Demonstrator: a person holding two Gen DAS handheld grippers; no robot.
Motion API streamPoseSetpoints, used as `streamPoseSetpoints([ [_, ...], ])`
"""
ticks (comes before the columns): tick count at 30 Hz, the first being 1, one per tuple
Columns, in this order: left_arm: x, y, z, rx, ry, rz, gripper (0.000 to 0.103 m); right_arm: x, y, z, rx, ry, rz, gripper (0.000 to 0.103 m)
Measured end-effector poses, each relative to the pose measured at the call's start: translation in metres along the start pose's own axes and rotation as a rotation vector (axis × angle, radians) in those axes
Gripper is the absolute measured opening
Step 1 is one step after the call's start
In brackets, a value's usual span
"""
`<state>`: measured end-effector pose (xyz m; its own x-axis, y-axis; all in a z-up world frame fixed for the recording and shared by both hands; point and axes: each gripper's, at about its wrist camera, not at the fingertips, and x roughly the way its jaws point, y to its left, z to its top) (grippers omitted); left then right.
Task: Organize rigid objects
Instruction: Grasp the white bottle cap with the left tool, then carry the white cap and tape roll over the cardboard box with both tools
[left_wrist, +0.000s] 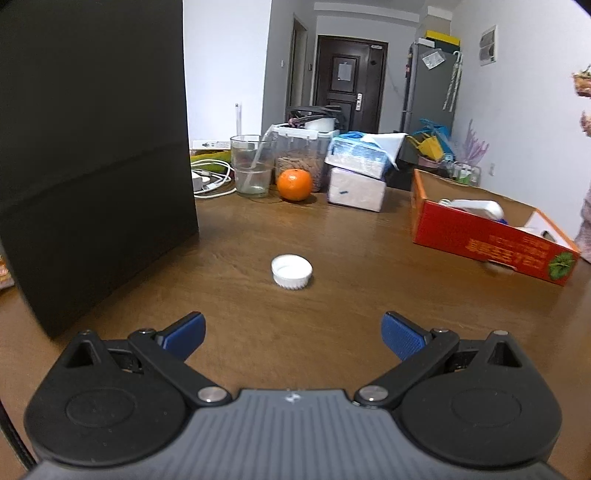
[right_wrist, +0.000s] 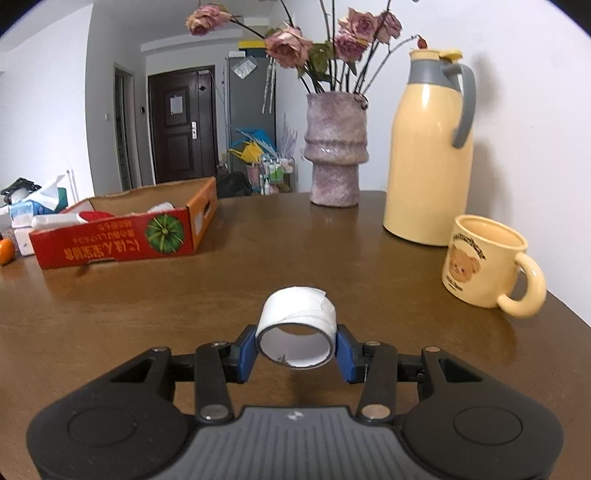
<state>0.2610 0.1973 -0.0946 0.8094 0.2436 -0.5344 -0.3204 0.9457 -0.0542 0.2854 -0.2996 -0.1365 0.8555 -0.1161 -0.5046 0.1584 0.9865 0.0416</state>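
Observation:
A white ribbed bottle cap (left_wrist: 291, 272) lies open side up on the brown table, just ahead of my left gripper (left_wrist: 293, 334), which is open and empty. My right gripper (right_wrist: 297, 345) is shut on a white tape roll (right_wrist: 297, 325) and holds it above the table. A red cardboard box (left_wrist: 491, 236) with white items inside stands to the right in the left wrist view and to the far left in the right wrist view (right_wrist: 122, 236).
A tall black box (left_wrist: 92, 158) stands close on the left. A glass (left_wrist: 252, 166), an orange (left_wrist: 294, 184), a food container and tissue packs (left_wrist: 356, 177) are at the back. A vase (right_wrist: 334, 147), a yellow thermos (right_wrist: 428, 147) and a bear mug (right_wrist: 484, 262) stand right.

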Motion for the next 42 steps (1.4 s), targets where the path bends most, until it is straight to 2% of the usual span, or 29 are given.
streamPoseSetpoints([
  [5, 0.032, 0.0, 0.013, -0.002, 0.035, 0.036, 0.103, 0.007, 0.014, 0.007, -0.003, -0.018, 0.019, 0.043],
  [13, 0.073, -0.012, 0.023, 0.09, 0.028, 0.091, 0.103, 0.024, 0.035, 0.017, 0.0, -0.034, 0.04, 0.043],
  [19, 0.104, -0.02, 0.028, 0.112, 0.069, 0.073, 0.103, 0.043, 0.043, 0.023, 0.021, -0.04, 0.042, 0.043],
  [25, 0.122, -0.017, 0.033, 0.086, 0.108, 0.05, 0.101, 0.052, 0.046, 0.024, 0.043, -0.048, 0.032, 0.043],
  [31, 0.133, -0.008, 0.037, 0.035, 0.139, 0.031, 0.085, 0.054, 0.042, 0.022, 0.06, -0.051, 0.026, 0.043],
  [32, 0.134, -0.007, 0.038, 0.034, 0.146, 0.031, 0.076, 0.053, 0.043, 0.021, 0.059, -0.051, 0.026, 0.043],
  [33, 0.136, -0.007, 0.038, 0.035, 0.157, 0.03, 0.061, 0.054, 0.043, 0.021, 0.057, -0.051, 0.026, 0.043],
  [34, 0.137, -0.008, 0.037, 0.043, 0.158, 0.035, 0.06, 0.054, 0.043, 0.021, 0.055, -0.051, 0.026, 0.043],
  [35, 0.136, -0.009, 0.037, 0.05, 0.154, 0.04, 0.047, 0.054, 0.043, 0.021, 0.055, -0.052, 0.026, 0.043],
  [36, 0.135, -0.009, 0.037, 0.051, 0.152, 0.028, 0.041, 0.054, 0.043, 0.021, 0.056, -0.052, 0.027, 0.043],
  [42, 0.133, -0.005, 0.038, 0.029, 0.147, 0.01, 0.041, 0.054, 0.044, 0.019, 0.05, -0.046, 0.032, 0.043],
])
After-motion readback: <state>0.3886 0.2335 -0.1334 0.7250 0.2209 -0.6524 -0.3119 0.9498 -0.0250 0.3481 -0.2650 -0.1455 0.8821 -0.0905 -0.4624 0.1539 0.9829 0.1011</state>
